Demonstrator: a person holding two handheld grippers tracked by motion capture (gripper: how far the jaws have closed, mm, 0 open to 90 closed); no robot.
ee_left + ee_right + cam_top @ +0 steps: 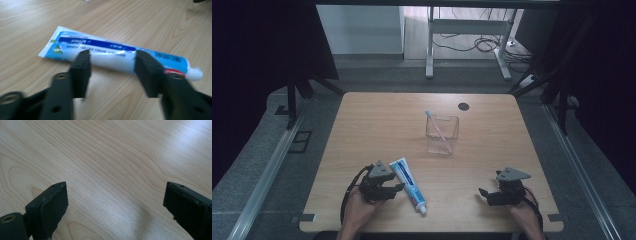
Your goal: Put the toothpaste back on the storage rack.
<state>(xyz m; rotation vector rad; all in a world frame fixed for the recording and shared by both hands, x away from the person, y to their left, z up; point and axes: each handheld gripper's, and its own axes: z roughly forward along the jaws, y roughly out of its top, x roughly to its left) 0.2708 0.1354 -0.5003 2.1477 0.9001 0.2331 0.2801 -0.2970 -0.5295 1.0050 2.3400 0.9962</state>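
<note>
The toothpaste tube is lying flat on the wooden table, on the person's side of the clear container, which is holding a pink toothbrush. The left gripper is sitting just left of the tube, jaws standing apart and pointing at it. The right gripper is resting well right of the tube, jaws spread wide over bare wood.

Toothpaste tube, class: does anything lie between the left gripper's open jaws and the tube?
Nothing visible does. The left gripper is open, its jaws apart just in front of the toothpaste tube, which lies flat on the table. Bare wood alone shows between them in the left gripper view.
</note>
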